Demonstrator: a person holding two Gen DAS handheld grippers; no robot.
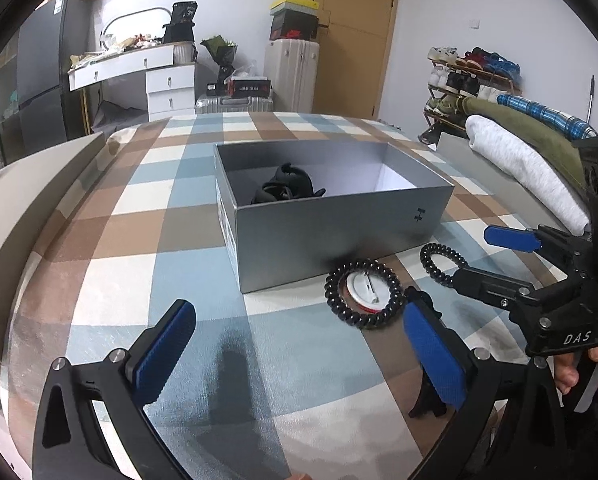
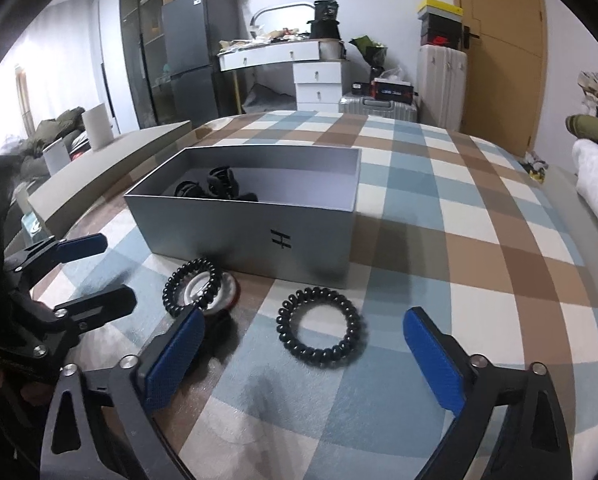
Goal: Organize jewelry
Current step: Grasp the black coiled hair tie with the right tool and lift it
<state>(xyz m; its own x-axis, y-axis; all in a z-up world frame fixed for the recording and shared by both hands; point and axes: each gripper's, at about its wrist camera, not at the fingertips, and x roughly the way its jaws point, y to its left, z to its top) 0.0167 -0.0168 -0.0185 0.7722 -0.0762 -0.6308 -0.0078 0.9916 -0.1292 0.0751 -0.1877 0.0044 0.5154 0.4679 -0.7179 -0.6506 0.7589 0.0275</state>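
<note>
Two coiled hair ties [image 2: 318, 327] are lying outside the grey box [image 2: 259, 236] on the checked bed [image 2: 479, 248]; both grippers, right gripper [image 2: 303, 354] and left gripper [image 1: 295, 344], are hovering with jaws spread, apparently lining up to lift them in.

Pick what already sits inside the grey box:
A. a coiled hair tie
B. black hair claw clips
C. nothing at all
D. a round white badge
B: black claw clips lie against the far left inside the grey box, while both coiled hair ties and the round white badge are out on the checked cloth in front of it.
</note>
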